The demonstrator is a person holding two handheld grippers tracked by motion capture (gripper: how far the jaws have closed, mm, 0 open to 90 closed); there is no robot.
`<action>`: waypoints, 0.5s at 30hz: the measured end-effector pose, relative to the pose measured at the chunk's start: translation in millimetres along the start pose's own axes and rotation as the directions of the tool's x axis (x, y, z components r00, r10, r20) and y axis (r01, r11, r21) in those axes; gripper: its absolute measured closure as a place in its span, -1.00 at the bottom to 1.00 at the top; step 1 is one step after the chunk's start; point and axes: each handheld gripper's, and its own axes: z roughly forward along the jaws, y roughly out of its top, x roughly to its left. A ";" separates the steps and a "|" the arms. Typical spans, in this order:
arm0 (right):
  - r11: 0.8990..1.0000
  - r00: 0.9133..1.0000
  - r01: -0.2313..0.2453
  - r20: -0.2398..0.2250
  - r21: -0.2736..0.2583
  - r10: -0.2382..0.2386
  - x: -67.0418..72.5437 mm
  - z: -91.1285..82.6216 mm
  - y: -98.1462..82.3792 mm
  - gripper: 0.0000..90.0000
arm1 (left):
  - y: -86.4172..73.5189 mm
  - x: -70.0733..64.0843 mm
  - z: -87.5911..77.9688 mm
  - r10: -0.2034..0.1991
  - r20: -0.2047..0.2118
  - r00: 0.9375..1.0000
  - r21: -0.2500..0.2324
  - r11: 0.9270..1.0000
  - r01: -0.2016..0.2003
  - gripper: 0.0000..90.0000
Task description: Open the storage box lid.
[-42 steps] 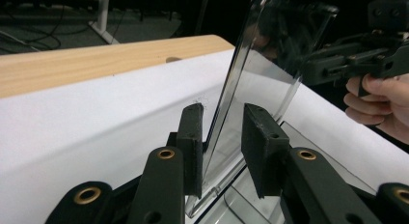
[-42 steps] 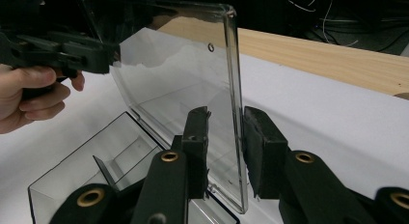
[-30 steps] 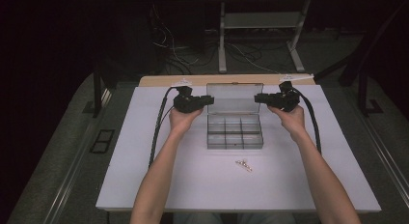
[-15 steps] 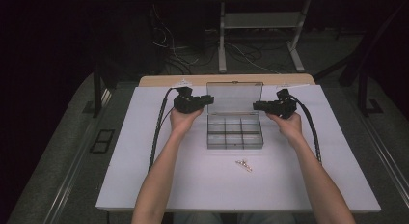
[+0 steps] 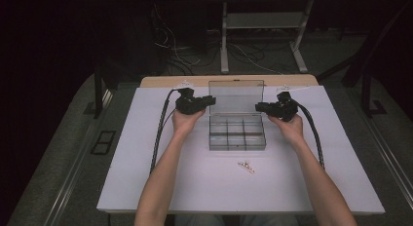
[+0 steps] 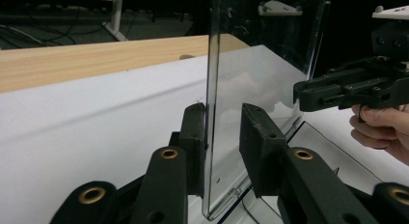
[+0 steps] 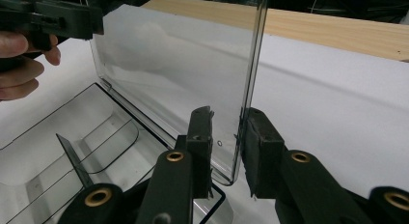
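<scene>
High view, lower centre: your two forearms come up from the bottom edge, and just above them lies one small cluster of metal bits (image 5: 245, 165) on the white table (image 5: 146, 187). Above that sits one clear box (image 5: 237, 134) with six compartments, its lid (image 5: 236, 96) standing upright at the centre of the frame. Your left gripper (image 5: 210, 101) meets the lid's left edge and your right gripper (image 5: 258, 107) its right edge.

Left gripper view adds what the overhead cannot: the lid's edge (image 6: 212, 89) stands between your jaws, touching one pad, with a gap to the other, the jaws having just been opening. Right gripper view shows the lid's other edge (image 7: 251, 79) against one pad, a gap beside the other, the jaws having just been closing.
</scene>
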 end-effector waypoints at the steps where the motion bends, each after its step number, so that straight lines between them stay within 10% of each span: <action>1: 1.000 1.000 0.001 0.002 0.000 -0.001 -0.2 0.1 0.0 0.65 | -0.9 0.5 0.0 0.002 -0.003 1.000 0.009 1.000 -0.002 0.52; 15: 1.000 1.000 -0.001 0.002 -0.002 0.001 -2.8 2.2 -1.6 0.65 | -30.2 10.5 6.0 -0.099 0.027 0.995 0.030 0.995 0.098 0.46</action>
